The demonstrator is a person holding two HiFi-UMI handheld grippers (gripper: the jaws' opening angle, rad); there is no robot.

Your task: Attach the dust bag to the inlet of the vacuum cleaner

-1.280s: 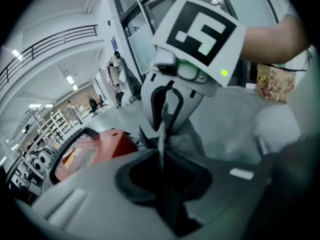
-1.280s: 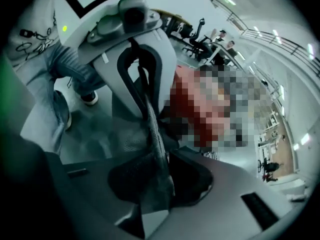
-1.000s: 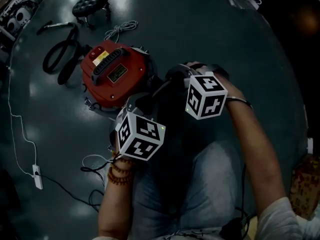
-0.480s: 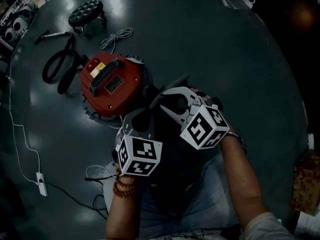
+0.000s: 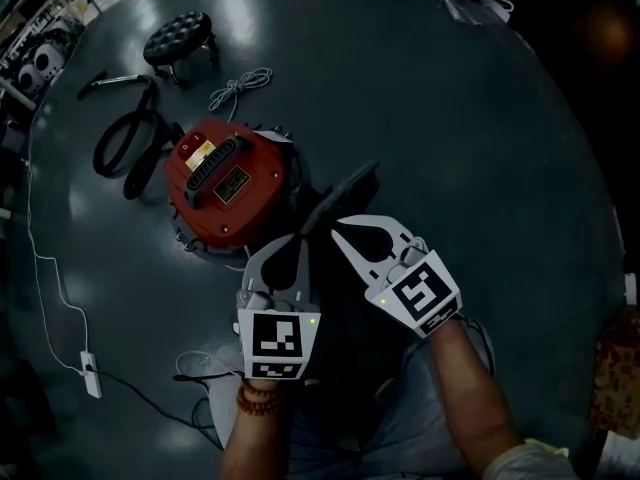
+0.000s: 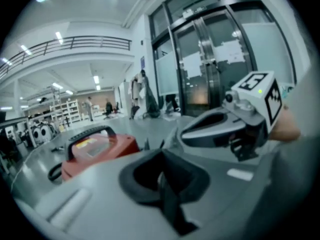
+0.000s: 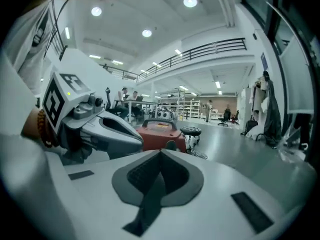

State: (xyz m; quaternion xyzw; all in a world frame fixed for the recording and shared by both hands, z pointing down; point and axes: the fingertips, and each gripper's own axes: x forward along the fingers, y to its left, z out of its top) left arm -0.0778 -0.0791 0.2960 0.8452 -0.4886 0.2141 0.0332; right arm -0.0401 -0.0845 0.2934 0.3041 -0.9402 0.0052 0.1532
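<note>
Dust bag up at the claw tips, not yet on the vacuum cleaner.

Both claws have just been closing and now stand clenched tight. The left claw [image 5: 299, 236] and right claw [image 5: 338, 230] sit side by side, tips nearly touching, pointing slightly downward, with the marker cubes back toward the person's lap. A dark flat piece I take for the dust bag [image 5: 345, 193] juts out just ahead of both tips, tilted up off the floor. It looks pinched there, but neither gripper view shows anything clearly between the pads. The red vacuum cleaner [image 5: 228, 183] stands on the floor just beyond the left claw, its inlet out of sight. I'd call this the carry step. Next, the bag's mouth needs lining up with the inlet and pressing on.
</note>
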